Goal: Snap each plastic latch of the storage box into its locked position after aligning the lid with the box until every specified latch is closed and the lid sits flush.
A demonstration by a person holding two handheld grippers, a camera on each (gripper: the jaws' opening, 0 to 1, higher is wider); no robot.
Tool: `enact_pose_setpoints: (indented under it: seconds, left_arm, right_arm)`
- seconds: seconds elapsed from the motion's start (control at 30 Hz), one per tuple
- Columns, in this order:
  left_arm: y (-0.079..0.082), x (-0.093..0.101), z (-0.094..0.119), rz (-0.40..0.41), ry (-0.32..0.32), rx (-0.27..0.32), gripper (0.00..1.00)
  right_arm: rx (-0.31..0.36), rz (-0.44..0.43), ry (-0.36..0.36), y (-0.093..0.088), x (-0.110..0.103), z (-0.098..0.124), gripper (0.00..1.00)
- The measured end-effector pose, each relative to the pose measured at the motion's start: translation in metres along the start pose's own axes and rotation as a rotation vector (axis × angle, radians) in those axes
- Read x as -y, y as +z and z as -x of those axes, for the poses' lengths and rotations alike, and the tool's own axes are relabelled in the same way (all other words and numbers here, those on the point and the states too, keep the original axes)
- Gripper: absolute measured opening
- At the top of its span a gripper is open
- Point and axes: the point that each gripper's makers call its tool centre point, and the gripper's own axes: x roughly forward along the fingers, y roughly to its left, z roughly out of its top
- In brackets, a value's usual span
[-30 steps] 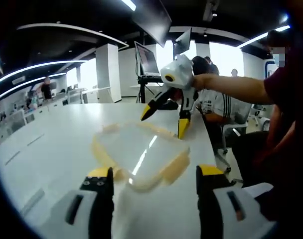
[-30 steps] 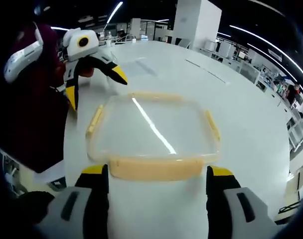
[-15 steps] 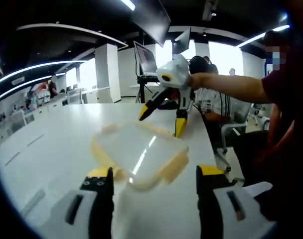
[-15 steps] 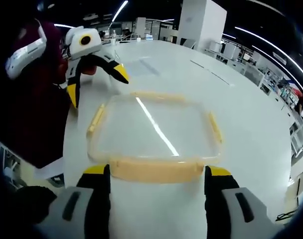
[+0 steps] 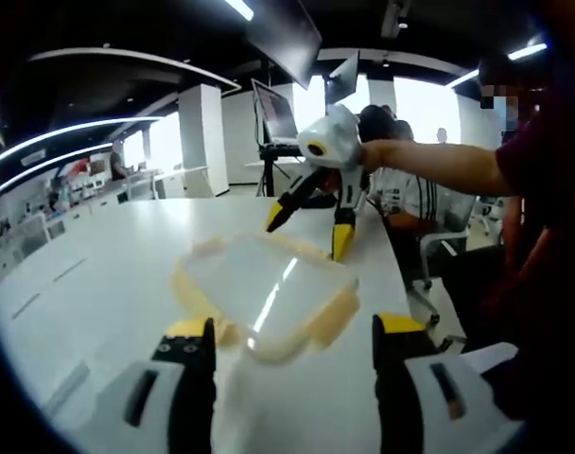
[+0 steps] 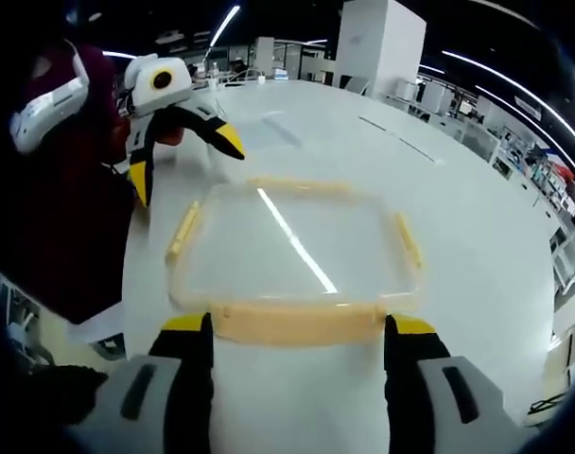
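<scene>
- Your storage box (image 6: 295, 253) sits on the white table (image 6: 477, 227), clear-bodied with its clear lid on and yellow latches along its sides; in the right gripper view it lies dead centre, just beyond your jaws at 12 o'clock.
- Your right gripper (image 6: 297, 345) is released: its two yellow-tipped jaws stand wide apart, one at each end of the near latch (image 6: 297, 322), holding nothing. Whether the tips touch the box I cannot tell.
- In that same view your left gripper (image 6: 185, 151) comes in at 10 o'clock, jaws spread, tips hanging just off the box's left corner, apart from the side latch (image 6: 182, 232) there.
- In the left gripper view your left gripper (image 5: 292, 340) is also released, jaws well apart and empty, with the box (image 5: 264, 288) just ahead of them at 12 o'clock, a corner turned toward you.
- From there your right gripper (image 5: 306, 222) shows at 12 o'clock past the box's far edge, jaws splayed, held by your hand (image 5: 373, 156) on an outstretched bare arm.
- The yellow latches (image 5: 330, 317) look flared outward from the box walls rather than pressed flat, though the fisheye blur leaves that unsure.
- Seated people (image 5: 410, 194) and a monitor on a stand (image 5: 276, 113) lie beyond the table at 12 to 1 o'clock.
</scene>
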Motion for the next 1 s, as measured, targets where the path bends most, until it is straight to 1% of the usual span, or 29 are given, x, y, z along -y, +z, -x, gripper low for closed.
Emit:
enact_pose_setpoints:
  seconds: [0.17,0.3,0.67,1.0]
  left_arm:
    - [0.0,0.001,0.0,0.0,-0.004,-0.002,0.67]
    - [-0.001,0.001,0.0,-0.003,-0.005,-0.004,0.67]
    - [0.002,0.005,-0.001,-0.027,-0.021,-0.009,0.68]
    - [0.003,0.012,-0.008,-0.045,-0.036,-0.023,0.68]
  right_arm:
    - [0.0,0.003,0.003,-0.002,0.0,0.001,0.75]
    - [-0.002,0.003,0.003,-0.003,-0.005,0.003,0.75]
    - [0.002,0.001,0.013,-0.013,-0.016,0.018,0.74]
    - [0.004,-0.001,0.008,-0.023,-0.025,0.031,0.74]
